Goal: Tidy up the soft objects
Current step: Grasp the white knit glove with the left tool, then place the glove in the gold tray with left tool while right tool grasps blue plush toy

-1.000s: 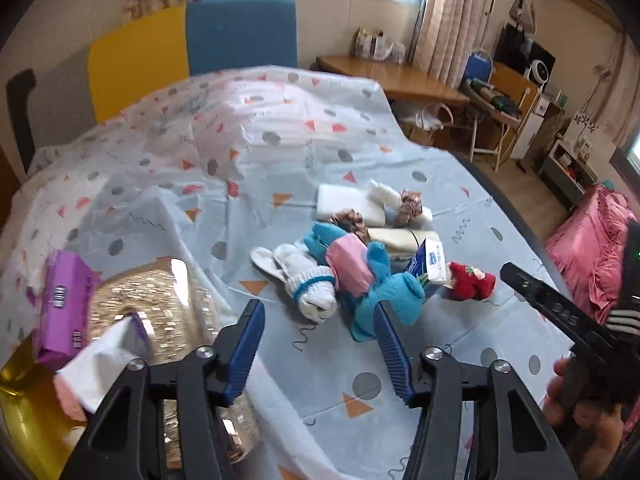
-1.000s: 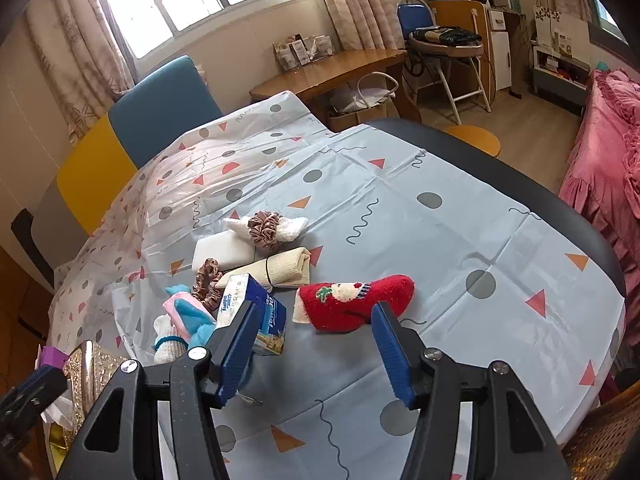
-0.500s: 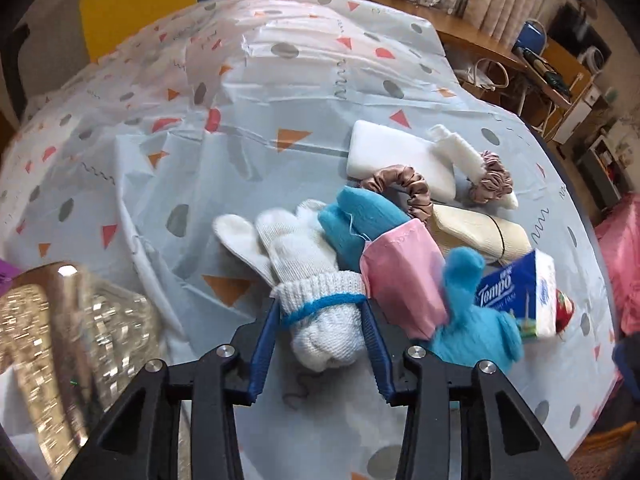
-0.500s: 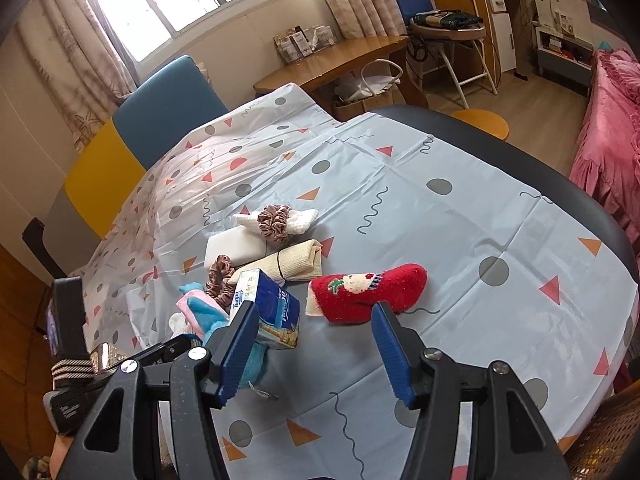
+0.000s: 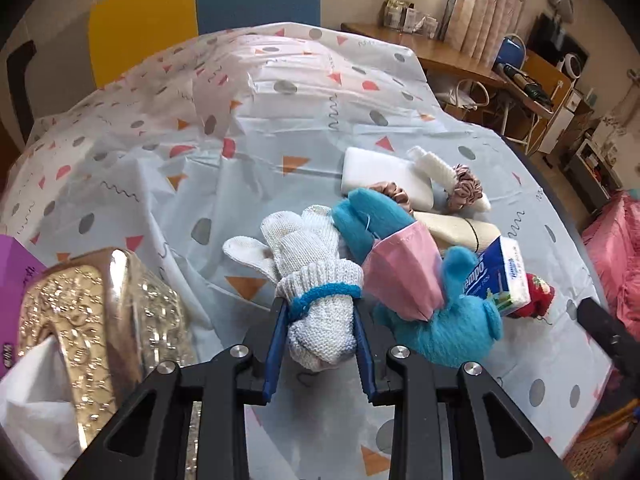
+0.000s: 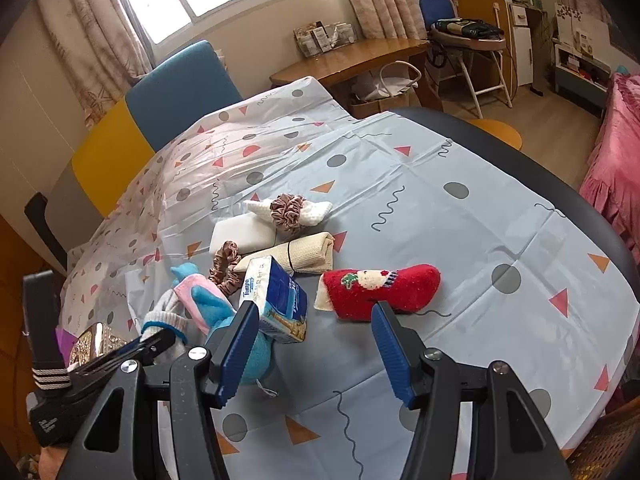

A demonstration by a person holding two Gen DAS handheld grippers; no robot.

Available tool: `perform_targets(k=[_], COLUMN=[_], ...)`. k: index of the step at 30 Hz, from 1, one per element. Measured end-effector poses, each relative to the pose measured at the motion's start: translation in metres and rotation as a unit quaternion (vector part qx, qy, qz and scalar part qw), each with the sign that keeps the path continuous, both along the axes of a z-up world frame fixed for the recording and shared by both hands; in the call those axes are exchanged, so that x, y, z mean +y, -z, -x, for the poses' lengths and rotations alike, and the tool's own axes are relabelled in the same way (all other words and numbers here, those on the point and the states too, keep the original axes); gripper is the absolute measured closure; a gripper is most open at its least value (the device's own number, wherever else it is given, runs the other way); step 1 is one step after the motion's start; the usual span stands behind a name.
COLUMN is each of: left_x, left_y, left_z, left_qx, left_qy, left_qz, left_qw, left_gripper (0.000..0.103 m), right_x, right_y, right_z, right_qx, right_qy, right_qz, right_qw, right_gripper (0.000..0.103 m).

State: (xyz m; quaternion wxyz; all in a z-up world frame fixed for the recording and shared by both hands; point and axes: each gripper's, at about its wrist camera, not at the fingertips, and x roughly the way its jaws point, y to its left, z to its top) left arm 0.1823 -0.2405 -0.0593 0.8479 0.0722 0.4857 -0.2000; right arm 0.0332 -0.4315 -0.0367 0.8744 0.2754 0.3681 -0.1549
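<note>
White knitted gloves [image 5: 320, 280] bundle on the tablecloth [image 5: 160, 184]: pick-up step in hand.
Left gripper [image 5: 320, 344] jaws are closing around its cuff; right gripper [image 6: 312, 344] hangs spread, empty. Next: firm pinch, then lift.

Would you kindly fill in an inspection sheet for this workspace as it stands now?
Surface: table under a patterned plastic tablecloth, wrinkled.
Job's things: white knit gloves bundled with a blue band; blue and pink mitten; red Christmas sock; two scrunchies; rolled cream cloth; white pad.
Clutter: Tempo tissue pack; gold glitter tissue box; purple packet.
Grippers: left gripper closing, pads against the gloves' cuff; right gripper open, nothing between its pads.
Cables: nothing seen.
Surroundings: blue and yellow chairs, wooden desk, window, pink bedding.
</note>
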Motion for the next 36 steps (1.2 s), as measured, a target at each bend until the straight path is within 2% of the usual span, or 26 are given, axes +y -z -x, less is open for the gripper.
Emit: perform_targets(k=[3, 8, 12, 15, 18, 23, 25, 30, 33, 36], left_x=[0.006, 0.016, 0.022, 0.028, 0.034, 0.051, 0.07, 0.152, 0.218, 0.283], left_y=[-0.012, -0.036, -0.055, -0.067, -0.076, -0.095, -0.11, -0.137, -0.14, -0.128], left_z=[-0.002, 0.0, 0.003, 0.003, 0.005, -0.001, -0.012, -0.033, -0.035, -0.027], left_qx=[-0.007, -0.028, -0.046, -0.052, -0.058, -0.068, -0.076, -0.098, -0.108, -0.101], left_qy=[-0.005, -0.007, 0.002, 0.002, 0.003, -0.006, -0.028, -0.1, -0.152, -0.207], left_qz=[0.004, 0.019, 0.026, 0.037, 0.044, 0.054, 0.067, 0.09, 0.086, 0.083], left_qw=[1.0, 0.9994, 0.9986, 0.9979, 0.9973, 0.9962, 0.9944, 0.9861, 0.9787, 0.9696], left_gripper=[0.071, 0.071, 0.071, 0.071, 0.071, 0.071, 0.071, 0.071, 0.071, 0.071], right_x=[0.009, 0.039, 0.07, 0.089, 0.107, 0.124, 0.13, 0.132, 0.132, 0.132], right_y=[0.002, 0.001, -0.007, -0.01, -0.004, 0.033, 0.044, 0.058, 0.063, 0.07], right_z=[-0.006, -0.019, -0.029, -0.042, -0.062, -0.091, -0.092, -0.091, -0.093, -0.097], right_qx=[0.005, -0.001, -0.013, -0.005, 0.011, 0.069, 0.077, 0.081, 0.081, 0.094], right_qy=[-0.026, -0.105, -0.163, -0.196, -0.231, -0.236, -0.234, -0.245, -0.246, -0.254], right_qz=[0.006, 0.024, 0.07, 0.108, 0.156, 0.243, 0.29, 0.313, 0.318, 0.29], right_qw=[1.0, 0.994, 0.984, 0.975, 0.96, 0.938, 0.925, 0.914, 0.912, 0.918], right_gripper=[0.044, 0.044, 0.044, 0.044, 0.044, 0.044, 0.041, 0.041, 0.04, 0.04])
